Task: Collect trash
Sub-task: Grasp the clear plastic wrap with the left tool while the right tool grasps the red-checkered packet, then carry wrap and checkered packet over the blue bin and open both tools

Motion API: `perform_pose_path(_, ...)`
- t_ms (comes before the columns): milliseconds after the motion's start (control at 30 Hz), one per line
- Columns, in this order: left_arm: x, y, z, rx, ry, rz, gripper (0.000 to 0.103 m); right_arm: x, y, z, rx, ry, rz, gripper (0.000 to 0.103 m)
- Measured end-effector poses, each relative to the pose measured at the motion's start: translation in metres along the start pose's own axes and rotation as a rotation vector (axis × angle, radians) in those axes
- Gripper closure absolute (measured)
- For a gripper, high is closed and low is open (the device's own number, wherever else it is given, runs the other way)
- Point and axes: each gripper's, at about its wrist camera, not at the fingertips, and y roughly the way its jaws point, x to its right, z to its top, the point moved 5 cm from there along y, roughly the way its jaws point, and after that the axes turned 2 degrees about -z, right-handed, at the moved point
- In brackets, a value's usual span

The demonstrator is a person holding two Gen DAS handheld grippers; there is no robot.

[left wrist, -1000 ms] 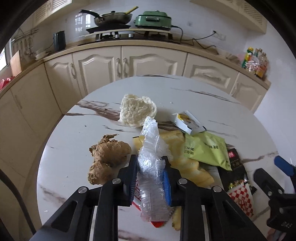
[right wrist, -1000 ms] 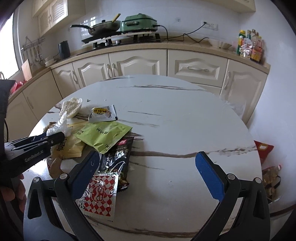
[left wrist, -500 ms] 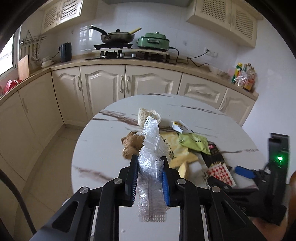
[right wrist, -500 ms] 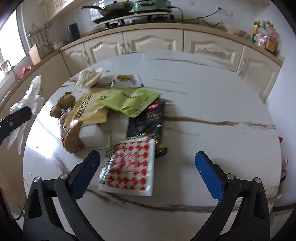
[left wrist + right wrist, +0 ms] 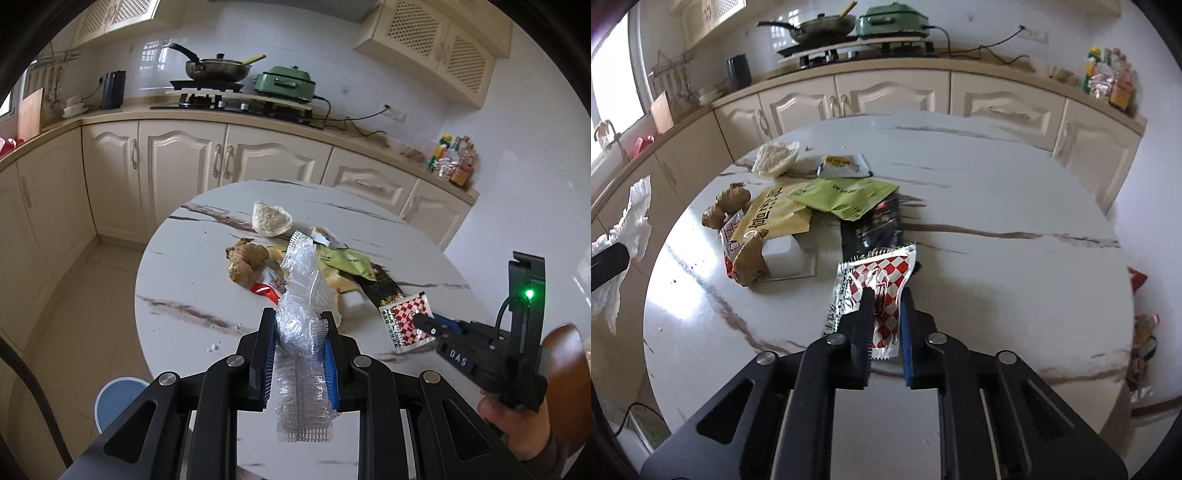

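A red-checkered sachet is being pinched by the right gripper, whose jaws have just been closing on it, low over the round marble table. A crumpled clear plastic wrapper is being clamped in the left gripper, raised off the tabletop. Only the left wrist view is showing a blue bin on the floor, its contents hidden. Only the right wrist view is showing a white box beside ginger.
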Motion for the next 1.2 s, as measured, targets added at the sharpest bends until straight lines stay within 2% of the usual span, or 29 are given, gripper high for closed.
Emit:
perform_pose_path(200,-0.011,-0.024,-0.005,0.028,-0.004,-0.03,0.084,0.006,-0.03,0.006,0.067,0.014,-0.02,0.1)
perform_pose_path(400,-0.023,-0.052,-0.013,0.063,-0.018,-0.032,0.084,-0.019,-0.069,0.023,0.174,-0.031,-0.01,0.1)
perform_pose_path(533,-0.046,-0.075,-0.018,0.1,-0.047,-0.005,0.084,-0.058,-0.089,0.035,0.228,-0.08,0.042,0.1)
perform_pose_path(633,-0.076,-0.097,-0.025,0.125,-0.081,0.044,0.084,-0.108,-0.098,0.044,0.258,-0.153,0.122,0.1)
perform_pose_path(733,-0.119,-0.121,-0.038,0.135,-0.135,0.118,0.084,-0.174,-0.096,0.047,0.266,-0.247,0.227,0.1)
perform_pose_path(833,-0.157,-0.133,-0.056,0.111,-0.174,0.191,0.083,-0.25,-0.077,0.04,0.234,-0.347,0.337,0.1)
perform_pose_path(900,-0.19,-0.137,-0.075,0.07,-0.206,0.257,0.083,-0.288,-0.061,0.03,0.204,-0.399,0.384,0.1)
perform_pose_path(967,-0.219,-0.13,-0.096,0.011,-0.247,0.285,0.083,-0.33,-0.035,0.017,0.157,-0.45,0.432,0.1)
perform_pose_path(1067,-0.256,-0.11,-0.129,-0.073,-0.3,0.327,0.083,-0.379,0.018,-0.009,0.056,-0.51,0.448,0.1)
perform_pose_path(1200,-0.301,-0.064,-0.177,-0.204,-0.403,0.318,0.083,-0.417,0.09,-0.042,-0.073,-0.565,0.442,0.1)
